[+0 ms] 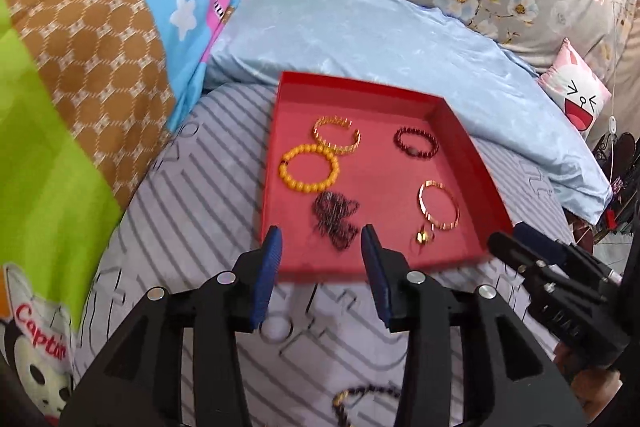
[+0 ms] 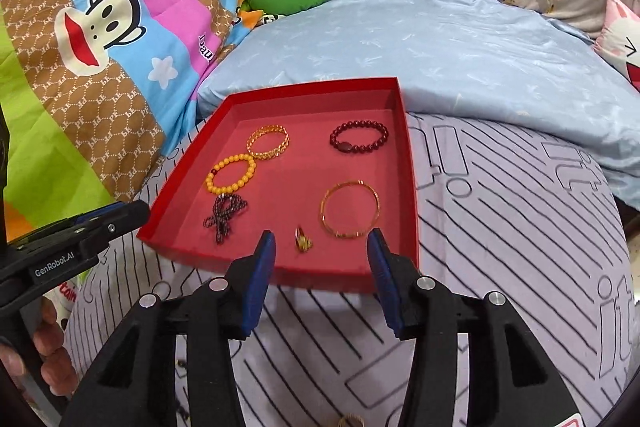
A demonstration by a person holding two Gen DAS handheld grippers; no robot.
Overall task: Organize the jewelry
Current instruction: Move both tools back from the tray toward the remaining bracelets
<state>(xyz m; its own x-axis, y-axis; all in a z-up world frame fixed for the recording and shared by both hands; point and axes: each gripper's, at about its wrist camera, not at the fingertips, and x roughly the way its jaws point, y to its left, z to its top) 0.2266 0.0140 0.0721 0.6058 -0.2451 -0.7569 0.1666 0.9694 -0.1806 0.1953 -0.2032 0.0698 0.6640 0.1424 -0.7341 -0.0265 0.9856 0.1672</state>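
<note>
left gripper (image 1: pixel 322 241) open | right gripper (image 2: pixel 322 247) open | six pieces in red tray (image 2: pixel 408 163)

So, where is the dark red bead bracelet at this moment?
The dark red bead bracelet lies inside the red tray, in its far right corner in both wrist views, to the right of the gold cuff and beyond the thin gold bangle.

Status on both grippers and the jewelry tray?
Left gripper open, empty. Right gripper open, empty. Red tray holds six pieces; beaded bracelet outside, on sheet. Nothing blocking.
</note>
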